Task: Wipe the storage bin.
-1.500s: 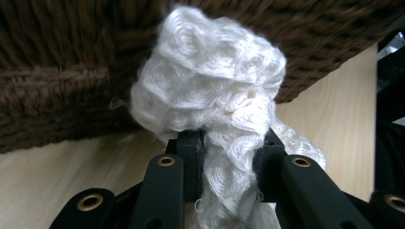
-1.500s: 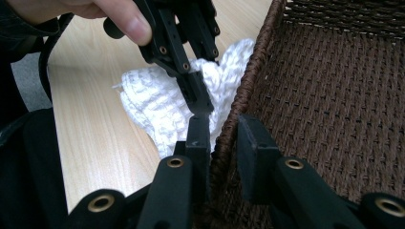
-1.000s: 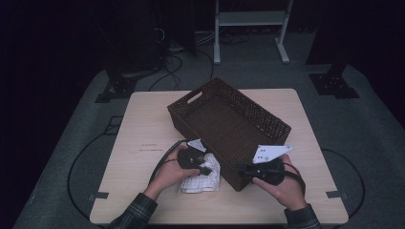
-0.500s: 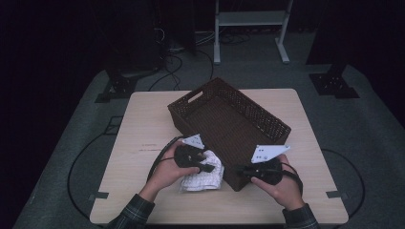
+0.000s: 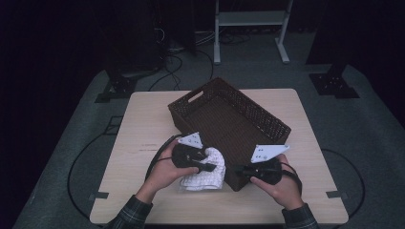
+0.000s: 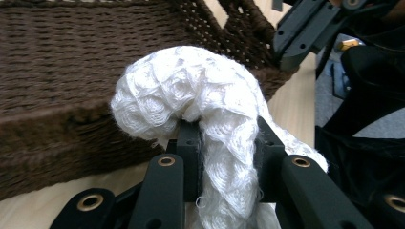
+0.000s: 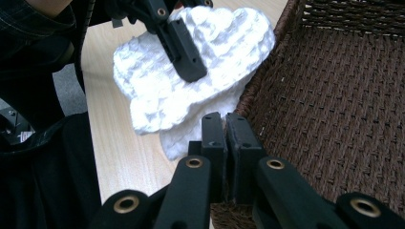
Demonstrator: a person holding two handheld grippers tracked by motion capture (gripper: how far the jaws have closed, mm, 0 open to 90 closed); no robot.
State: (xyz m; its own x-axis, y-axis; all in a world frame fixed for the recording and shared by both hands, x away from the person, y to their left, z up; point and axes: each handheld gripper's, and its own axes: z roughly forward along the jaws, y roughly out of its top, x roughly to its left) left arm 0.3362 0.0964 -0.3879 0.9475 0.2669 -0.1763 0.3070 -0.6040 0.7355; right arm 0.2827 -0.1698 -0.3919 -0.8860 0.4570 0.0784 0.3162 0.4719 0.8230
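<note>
Left gripper (image 6: pixel 224 143) clamped on white knitted cloth (image 6: pixel 200 105), 2 pads pinching a bunched fold, raised just above table (image 5: pixel 143 119) beside near wall of brown woven basket (image 5: pixel 229 119). Left forearm angled in from below. Right gripper (image 7: pixel 225 126) level at basket's near corner, jaws pressed together, nothing between them.

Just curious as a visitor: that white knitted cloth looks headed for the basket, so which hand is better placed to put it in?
The left. Its tongs are clamped on the white cloth beside the basket. The right tongs are shut on the basket's rim.
</note>
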